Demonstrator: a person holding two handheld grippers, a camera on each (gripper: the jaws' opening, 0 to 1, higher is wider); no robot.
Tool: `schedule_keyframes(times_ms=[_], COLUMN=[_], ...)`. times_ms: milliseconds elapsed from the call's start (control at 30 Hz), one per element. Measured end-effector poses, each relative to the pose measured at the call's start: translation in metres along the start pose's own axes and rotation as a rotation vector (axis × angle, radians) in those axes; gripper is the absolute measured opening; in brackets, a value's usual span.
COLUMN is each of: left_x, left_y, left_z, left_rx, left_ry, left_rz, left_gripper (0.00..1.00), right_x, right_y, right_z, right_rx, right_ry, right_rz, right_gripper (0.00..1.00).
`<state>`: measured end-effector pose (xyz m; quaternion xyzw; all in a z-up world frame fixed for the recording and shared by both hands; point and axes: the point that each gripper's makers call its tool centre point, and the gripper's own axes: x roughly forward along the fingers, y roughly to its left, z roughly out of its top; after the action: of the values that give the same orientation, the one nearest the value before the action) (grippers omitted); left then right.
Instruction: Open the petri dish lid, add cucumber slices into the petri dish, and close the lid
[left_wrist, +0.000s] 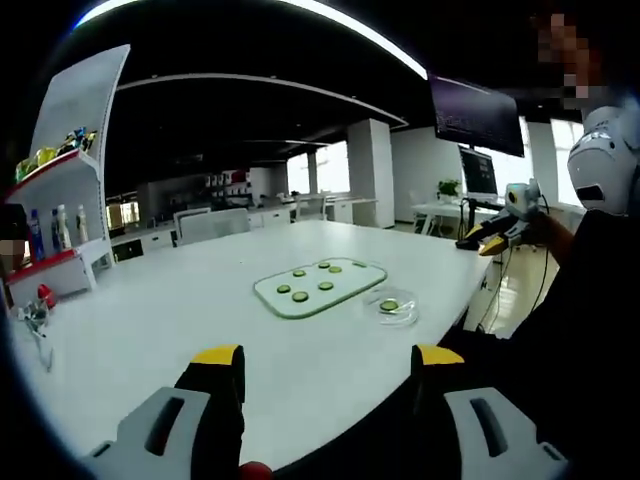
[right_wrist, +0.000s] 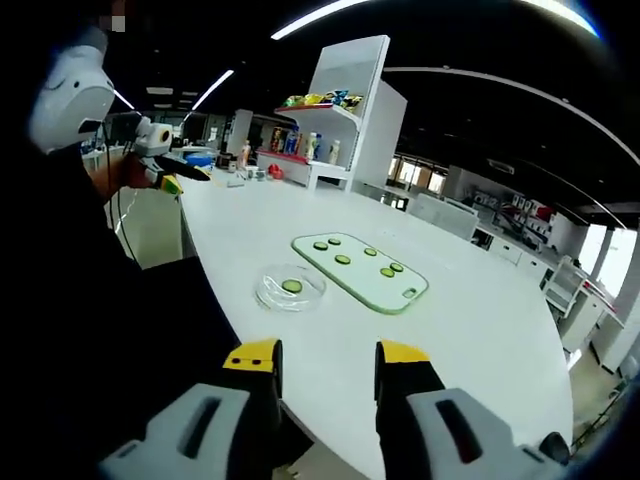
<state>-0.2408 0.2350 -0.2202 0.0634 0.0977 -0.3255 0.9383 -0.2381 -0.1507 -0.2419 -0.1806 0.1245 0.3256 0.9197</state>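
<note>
- Although both tools are held back from the work, each view looks along its own jaws first: the left gripper (left_wrist: 328, 362) stands with its yellow-tipped jaws spread wide and nothing between them, and the right gripper (right_wrist: 327, 360) is likewise parted and empty, its gap narrower.
- Just beyond the jaws lies the white table (left_wrist: 150, 320), whose near edge curves past the person's dark clothing.
- Next comes the petri dish (right_wrist: 290, 287), a clear round dish near the table edge with one cucumber slice (right_wrist: 291, 286) showing green in its middle; in the left gripper view the same dish (left_wrist: 391, 307) sits just beside the board.
- Whether the lid is on the dish I cannot tell (clear plastic on clear plastic, and small in both views).
- Just behind it is the pale green cutting board (right_wrist: 362, 271), carrying about six more slices (right_wrist: 343, 259) spread apart.
- Farther off stand a white shelf unit (right_wrist: 345, 110) with bottles, and a monitor (left_wrist: 477, 113).
- My judgement: the task is either at its close, with one slice in and the lid back on, or midway with more slices to move and the lid yet to close.
</note>
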Motion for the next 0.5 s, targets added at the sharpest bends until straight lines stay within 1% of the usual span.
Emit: schedule_keyframes(times_ms=[200,333,500], left_x=[0.002,0.008,0.012], left_y=[-0.005,-0.008,-0.012], left_z=[0.002,-0.001,0.001], left_rx=[0.005,0.003,0.011], left_ry=[-0.003,0.003,0.007], left_rz=[-0.01,-0.022,-0.042], left_gripper=[0.67,0.67,0.67], right_x=[-0.001,0.0,-0.004], right_y=[0.001,0.0,0.0], right_z=[-0.002,-0.007,0.0], right_rx=[0.004,0.003,0.0], right_ry=[-0.005,0.017,0.0], right_rz=[0.003,-0.006,-0.008], right_gripper=[0.36,0.36,0.36])
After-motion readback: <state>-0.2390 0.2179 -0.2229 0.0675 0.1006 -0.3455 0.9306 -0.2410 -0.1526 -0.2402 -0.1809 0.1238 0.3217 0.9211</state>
